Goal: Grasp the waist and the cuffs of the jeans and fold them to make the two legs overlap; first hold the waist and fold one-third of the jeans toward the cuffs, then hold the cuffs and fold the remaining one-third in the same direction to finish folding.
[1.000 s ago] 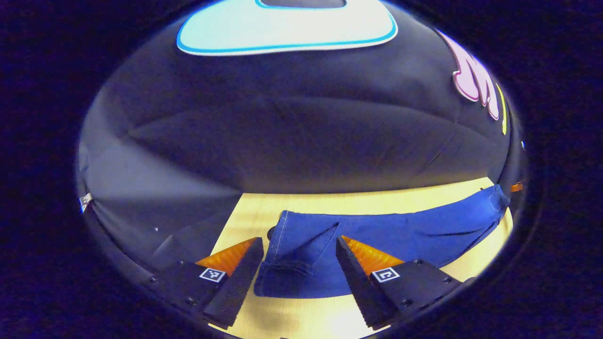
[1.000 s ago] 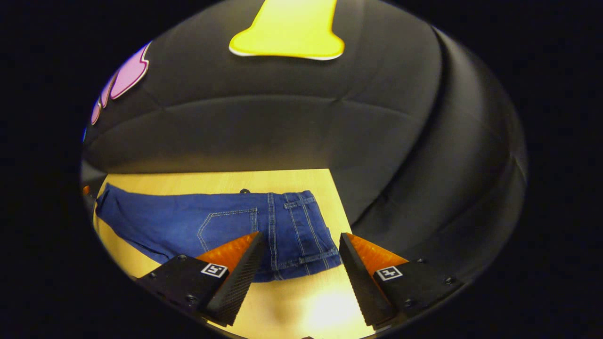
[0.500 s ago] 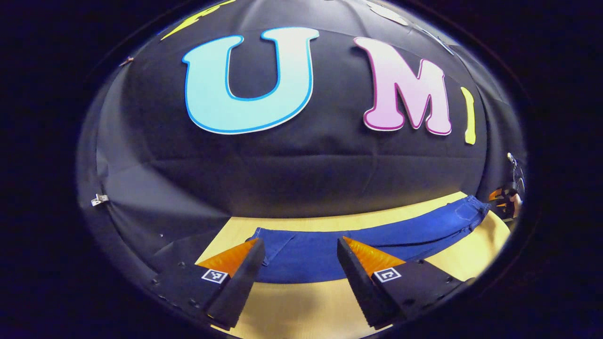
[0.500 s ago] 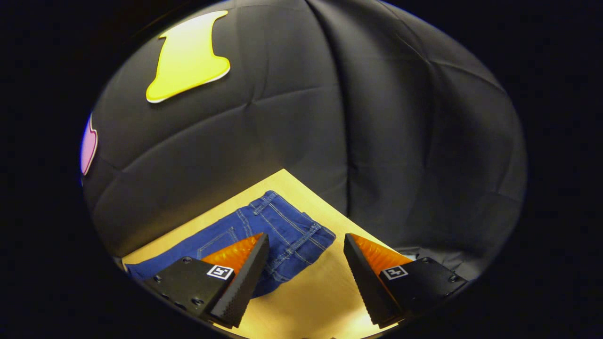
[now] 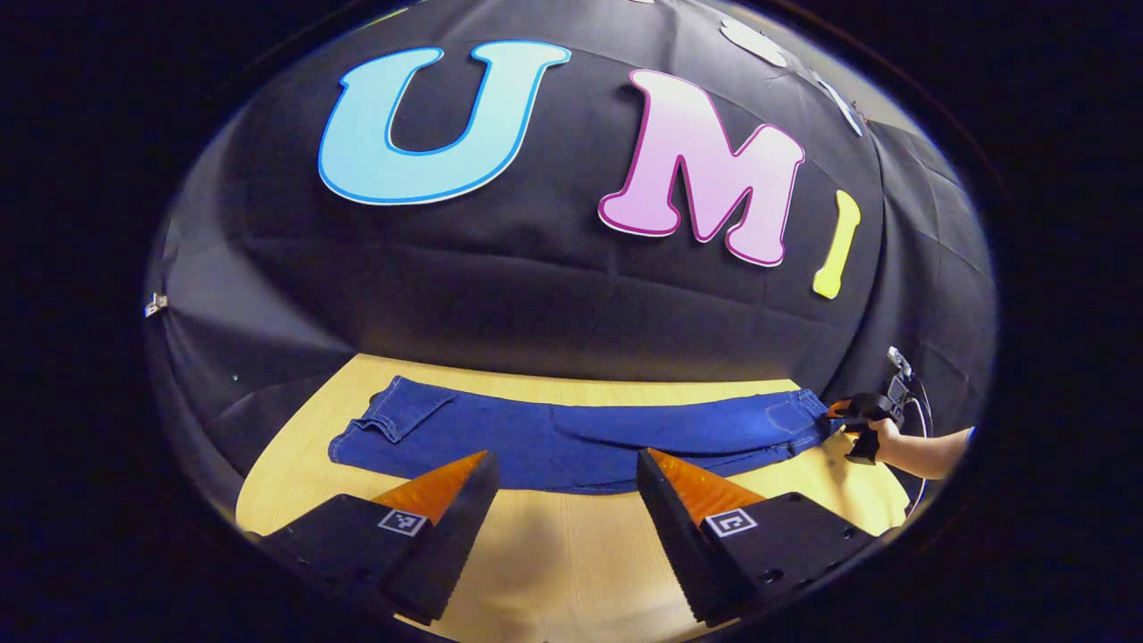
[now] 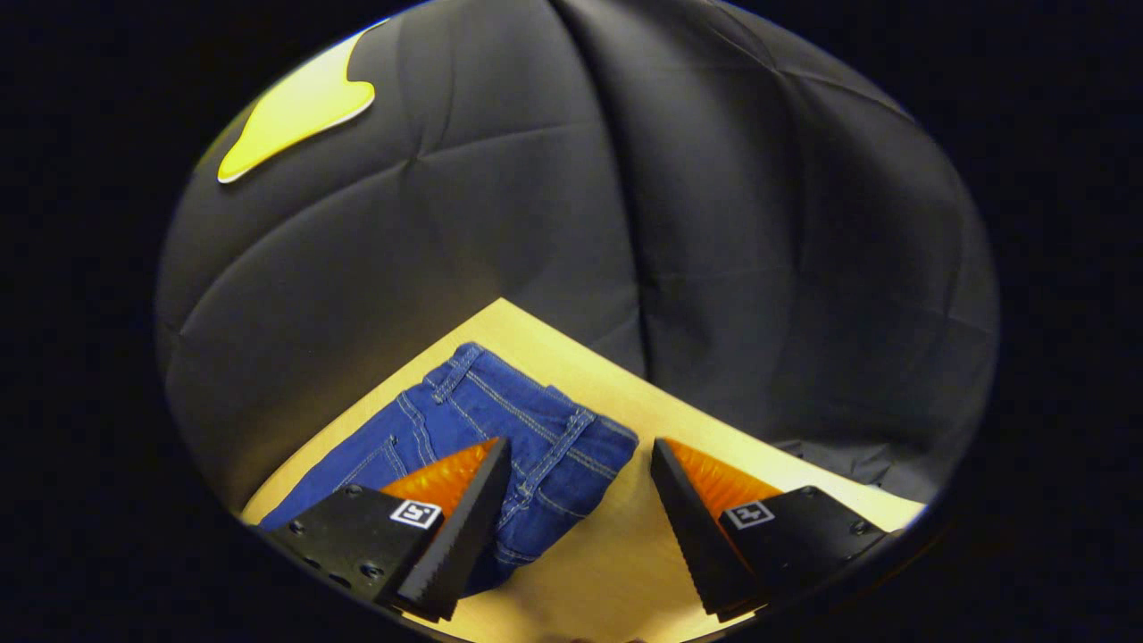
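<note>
Jeans (image 5: 580, 438) lie flat on the table (image 5: 554, 572); both tongs (image 5: 563, 500) (image 6: 576, 513) gape wide, empty.

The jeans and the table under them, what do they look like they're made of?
The jeans look like blue denim: matte woven cloth with pale contrast stitching along the seams and waistband. The table looks like light wood or a wood-look laminate, smooth, with a faint grain and a soft sheen; which one I cannot tell.

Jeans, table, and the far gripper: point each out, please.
jeans (image 5: 571, 442), left gripper view, mid-leg fabric.
table (image 5: 571, 563), left gripper view, bare wood between the fingers.
right gripper (image 5: 839, 411), left gripper view, tips at the waist.
</note>
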Tool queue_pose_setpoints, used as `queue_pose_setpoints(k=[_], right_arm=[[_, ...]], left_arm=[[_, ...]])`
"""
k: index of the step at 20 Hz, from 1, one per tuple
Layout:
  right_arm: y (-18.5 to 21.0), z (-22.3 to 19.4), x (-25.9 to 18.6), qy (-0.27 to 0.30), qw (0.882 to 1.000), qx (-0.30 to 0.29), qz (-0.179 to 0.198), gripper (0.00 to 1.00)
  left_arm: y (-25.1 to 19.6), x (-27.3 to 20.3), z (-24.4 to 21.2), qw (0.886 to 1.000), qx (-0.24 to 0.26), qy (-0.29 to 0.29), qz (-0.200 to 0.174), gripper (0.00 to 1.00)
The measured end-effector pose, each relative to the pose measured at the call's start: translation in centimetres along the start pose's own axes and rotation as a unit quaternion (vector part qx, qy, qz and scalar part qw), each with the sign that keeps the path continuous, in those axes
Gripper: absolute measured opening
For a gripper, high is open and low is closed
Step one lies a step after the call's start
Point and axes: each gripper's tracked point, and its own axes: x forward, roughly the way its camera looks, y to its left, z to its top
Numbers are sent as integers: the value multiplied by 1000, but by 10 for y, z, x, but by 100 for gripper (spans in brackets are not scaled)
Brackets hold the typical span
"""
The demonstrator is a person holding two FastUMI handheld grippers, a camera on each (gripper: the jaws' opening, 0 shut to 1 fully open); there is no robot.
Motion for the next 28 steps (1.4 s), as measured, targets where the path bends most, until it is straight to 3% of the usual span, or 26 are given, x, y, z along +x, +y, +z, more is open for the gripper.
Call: queue_pose_setpoints(k=[3,4,5,6,7,10,13,17,20,23,28], right_arm=[[1,1,3,-10,1000,24,14,97],[0,2,0,-8,999,30,13,84],[-1,3,4,-5,999,35,17,81],[-2,6,2,-13,999,36,23,64],[2,1,7,-8,998,46,35,58],[7,1,11,-17,998,41,45,22],[13,3,9,-30,997,20,75,8],[28,36,-19,-81,990,-16,117,8],[57,64,-61,-128,976,-55,166,8],[71,82,-121,-171,955,-78,231,8],[66,63,-141,-203,906,-180,326,8]], left_arm=[[-3,5,-12,1000,-28,14,-1,97],[-3,6,-18,999,-37,18,3,97],[-2,6,-21,999,-46,21,6,97],[-2,8,-25,998,-56,23,7,97],[-3,9,-28,997,-66,24,6,97],[-1,12,-36,996,-88,29,10,97],[2,19,-46,995,-96,37,14,97],[-2,25,-61,994,-96,53,17,97],[-7,27,-71,994,-83,63,14,97],[-4,20,-77,996,-57,69,17,97],[-11,10,-82,997,-13,74,7,97]])
